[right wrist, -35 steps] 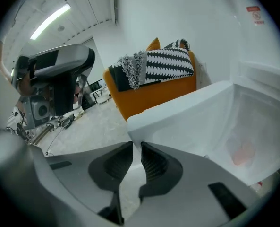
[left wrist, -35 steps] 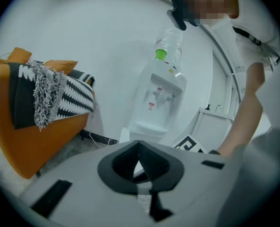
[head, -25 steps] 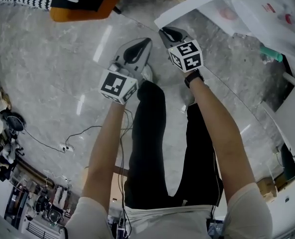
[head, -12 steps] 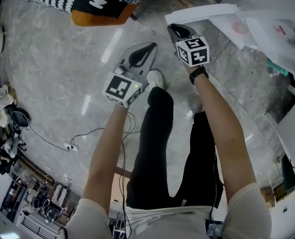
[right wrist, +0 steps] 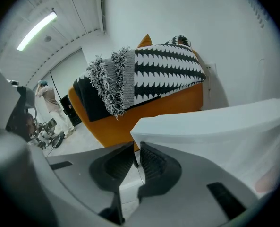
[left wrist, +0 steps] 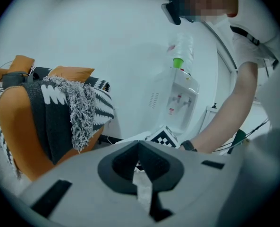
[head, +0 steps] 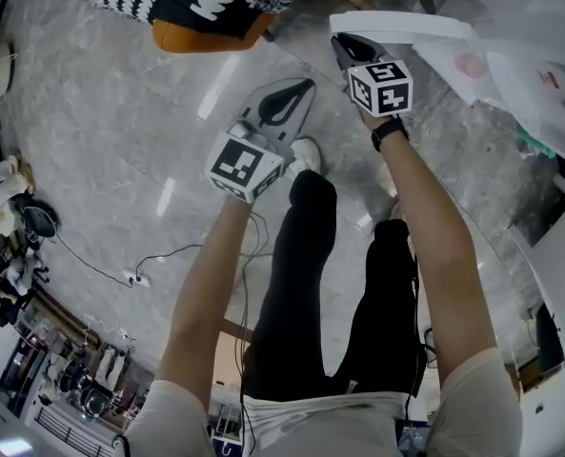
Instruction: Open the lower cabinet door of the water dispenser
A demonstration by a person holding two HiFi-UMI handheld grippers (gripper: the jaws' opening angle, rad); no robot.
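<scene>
The water dispenser (left wrist: 181, 103) stands against the wall with a bottle (left wrist: 182, 51) on top; in the head view its white body (head: 511, 74) fills the top right. Its white lower cabinet door (head: 396, 25) sticks out towards me. My right gripper (head: 339, 42) is at the door's free corner (right wrist: 187, 126), jaws nearly together and shut on the door's edge. My left gripper (head: 306, 86) hovers to the left of it over the floor. Its pads meet in the left gripper view (left wrist: 139, 144), with nothing between them.
An orange chair (head: 206, 31) draped with a black-and-white blanket (right wrist: 149, 74) stands close to the left of the door. My legs and a white shoe (head: 306, 155) are below the grippers. Cables (head: 130, 279) lie on the marble floor, and a person (right wrist: 47, 98) stands far off.
My right gripper has moved right and up in the head view with the door's corner, and the door's edge has swung from slanting to nearly level. The left gripper followed to the right.
</scene>
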